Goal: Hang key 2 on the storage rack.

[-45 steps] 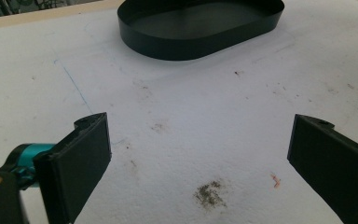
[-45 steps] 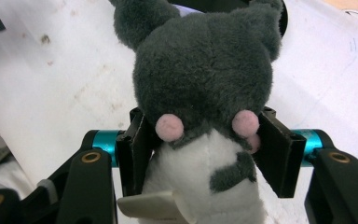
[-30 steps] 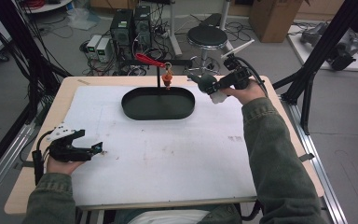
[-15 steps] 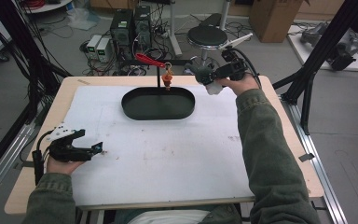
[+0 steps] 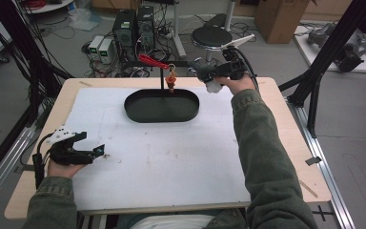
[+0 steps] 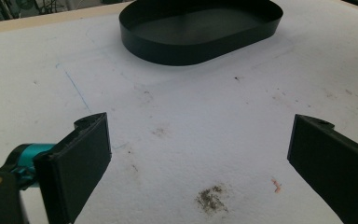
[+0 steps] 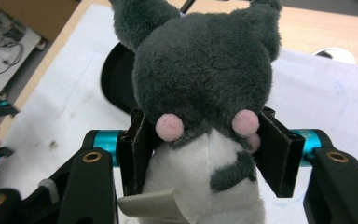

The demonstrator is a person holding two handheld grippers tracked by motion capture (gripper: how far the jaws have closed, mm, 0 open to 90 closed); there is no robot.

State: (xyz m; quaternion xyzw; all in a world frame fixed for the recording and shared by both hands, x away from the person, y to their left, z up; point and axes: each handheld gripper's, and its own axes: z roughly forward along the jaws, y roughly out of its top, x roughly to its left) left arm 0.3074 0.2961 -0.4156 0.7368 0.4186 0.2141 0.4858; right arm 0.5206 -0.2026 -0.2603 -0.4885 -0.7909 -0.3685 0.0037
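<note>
Right hand-held gripper (image 7: 200,154) clamped on grey plush toy (image 7: 205,93) beyond black oval tray (image 5: 162,106), left hand-held gripper (image 6: 200,158) jaws apart above white tabletop (image 5: 171,157)

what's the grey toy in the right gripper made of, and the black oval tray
Toy: looks like soft plush, fuzzy grey pile with a white belly and pink cheek tufts. Black oval tray: thin smooth wall with a dull sheen, probably sheet metal or plastic; the look leaves it open.

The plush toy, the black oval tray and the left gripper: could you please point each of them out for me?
plush toy (image 7: 205,79): right gripper view, on its dark grey head.
black oval tray (image 5: 134,111): high view, on its near-left rim.
left gripper (image 6: 199,158): left gripper view, midway between its open jaws.
</note>
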